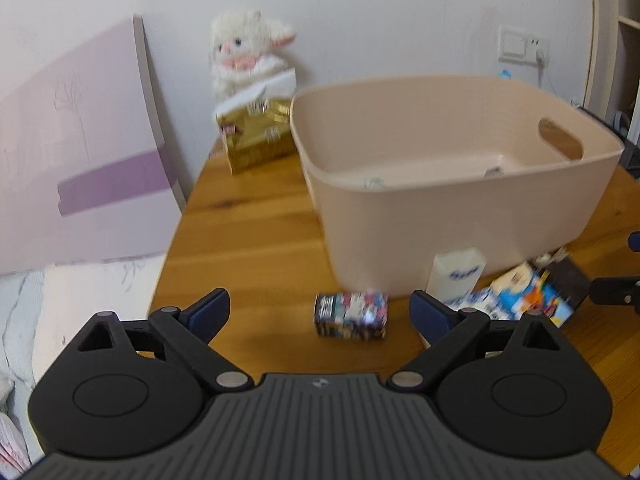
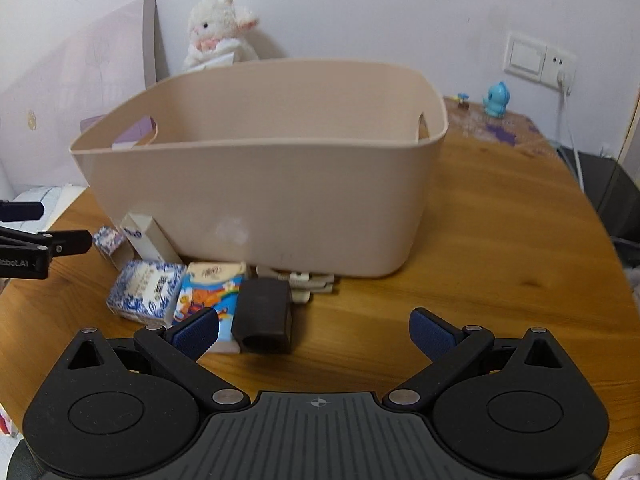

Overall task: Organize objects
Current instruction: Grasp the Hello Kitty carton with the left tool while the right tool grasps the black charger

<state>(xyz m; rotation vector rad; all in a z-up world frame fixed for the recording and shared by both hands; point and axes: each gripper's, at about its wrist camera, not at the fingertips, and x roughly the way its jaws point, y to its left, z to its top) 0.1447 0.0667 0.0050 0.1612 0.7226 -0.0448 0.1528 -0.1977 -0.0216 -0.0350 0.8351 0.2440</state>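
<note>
A beige plastic tub (image 1: 448, 216) (image 2: 260, 192) stands on the wooden table. My left gripper (image 1: 320, 312) is open and empty; a small colourful box (image 1: 351, 315) lies between its fingers, just beyond the tips. My right gripper (image 2: 314, 332) is open and empty, low over the table. A black box (image 2: 262, 316) lies just inside its left finger. Beside that lie a cartoon-printed pack (image 2: 208, 292), a blue-and-white box (image 2: 146, 292), a white bottle (image 2: 150, 240) (image 1: 456, 274) and white clips (image 2: 310, 282). Small items lie inside the tub (image 1: 372, 183).
A gold tissue box (image 1: 258, 136) and a white plush toy (image 1: 244, 48) (image 2: 218, 28) stand at the back left by the wall. A pink board (image 1: 80, 152) leans at the left. A blue figurine (image 2: 497, 100) stands at the back right. The left gripper shows at the right wrist view's left edge (image 2: 36, 248).
</note>
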